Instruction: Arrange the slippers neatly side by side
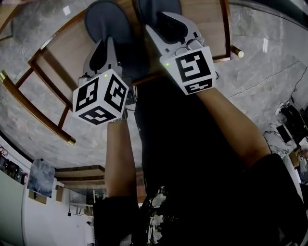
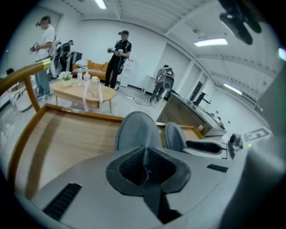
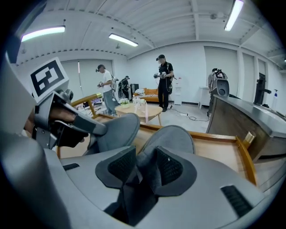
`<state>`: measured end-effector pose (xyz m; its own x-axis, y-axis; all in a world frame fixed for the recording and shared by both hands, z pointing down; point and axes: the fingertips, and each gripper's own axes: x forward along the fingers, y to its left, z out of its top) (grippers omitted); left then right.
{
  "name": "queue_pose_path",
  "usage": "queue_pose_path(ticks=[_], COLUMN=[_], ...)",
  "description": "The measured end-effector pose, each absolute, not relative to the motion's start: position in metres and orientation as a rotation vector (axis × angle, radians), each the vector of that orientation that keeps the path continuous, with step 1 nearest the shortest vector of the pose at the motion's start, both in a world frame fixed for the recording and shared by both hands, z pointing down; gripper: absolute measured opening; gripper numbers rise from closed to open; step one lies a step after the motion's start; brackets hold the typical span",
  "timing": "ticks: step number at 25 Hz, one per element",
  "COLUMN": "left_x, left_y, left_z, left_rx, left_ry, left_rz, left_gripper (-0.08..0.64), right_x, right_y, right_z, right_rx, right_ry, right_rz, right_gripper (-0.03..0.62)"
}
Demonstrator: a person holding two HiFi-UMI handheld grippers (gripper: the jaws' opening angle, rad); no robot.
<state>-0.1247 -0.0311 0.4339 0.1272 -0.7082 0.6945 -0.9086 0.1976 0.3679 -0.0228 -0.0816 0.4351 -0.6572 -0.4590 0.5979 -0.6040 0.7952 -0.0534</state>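
Note:
Two grey slippers lie toes-away on a wooden tray (image 1: pixel 53 45) with a raised rim. My left gripper (image 1: pixel 106 44) is shut on the heel edge of the left slipper (image 1: pixel 108 19); in the left gripper view the pads meet on a thin fold of that slipper (image 2: pixel 136 127) at my left gripper (image 2: pixel 145 157). My right gripper (image 1: pixel 164 23) is at the heel of the right slipper (image 1: pixel 159 7). In the right gripper view the pads of my right gripper (image 3: pixel 144 164) stand apart with the heel of the right slipper (image 3: pixel 172 138) loose between them. The left slipper (image 3: pixel 117 130) lies just beside it.
The tray's wooden rim (image 2: pixel 76 112) runs round both slippers, with a brass-tipped rail (image 1: pixel 33 113) at the left. Beyond stand a low round table (image 2: pixel 82 93), a dark counter (image 3: pixel 250 118) and several people (image 3: pixel 163 80). Marble floor (image 1: pixel 269 81) surrounds the tray.

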Motion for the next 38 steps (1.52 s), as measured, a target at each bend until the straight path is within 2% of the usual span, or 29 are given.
queue_pose_path(ticks=[3, 7, 9, 17, 24, 27, 38], left_x=[-0.126, -0.123, -0.12, -0.12, -0.124, -0.125, -0.116], left_y=[-0.027, -0.028, -0.03, -0.031, -0.029, -0.029, -0.033], left_z=[0.436, 0.437, 0.438, 0.444, 0.445, 0.447, 0.451], left_rx=[1.514, 1.538, 1.546, 1.518, 1.488, 1.484, 1.499], left_ry=[-1.656, -1.664, -1.656, -1.656, -1.663, -1.665, -1.628], left_rz=[0.264, 0.283, 0.282, 0.261, 0.214, 0.212, 0.19], left_gripper=[0.02, 0.02, 0.02, 0.02, 0.02, 0.02, 0.02], right_x=[-0.018, -0.011, -0.008, -0.007, 0.001, -0.009, -0.015], right_y=[-0.08, -0.084, -0.09, -0.104, -0.109, -0.101, -0.081], right_z=[0.448, 0.457, 0.454, 0.412, 0.413, 0.427, 0.451], right_rx=[0.783, 0.781, 0.804, 1.009, 1.315, 1.278, 1.12], right_ry=[-2.335, -2.295, -2.321, -2.439, -2.351, -2.313, -2.319], right_rz=[0.354, 0.42, 0.528, 0.619, 0.881, 0.978, 1.001], right_gripper=[0.124, 0.039, 0.023, 0.017, 0.016, 0.016, 0.017])
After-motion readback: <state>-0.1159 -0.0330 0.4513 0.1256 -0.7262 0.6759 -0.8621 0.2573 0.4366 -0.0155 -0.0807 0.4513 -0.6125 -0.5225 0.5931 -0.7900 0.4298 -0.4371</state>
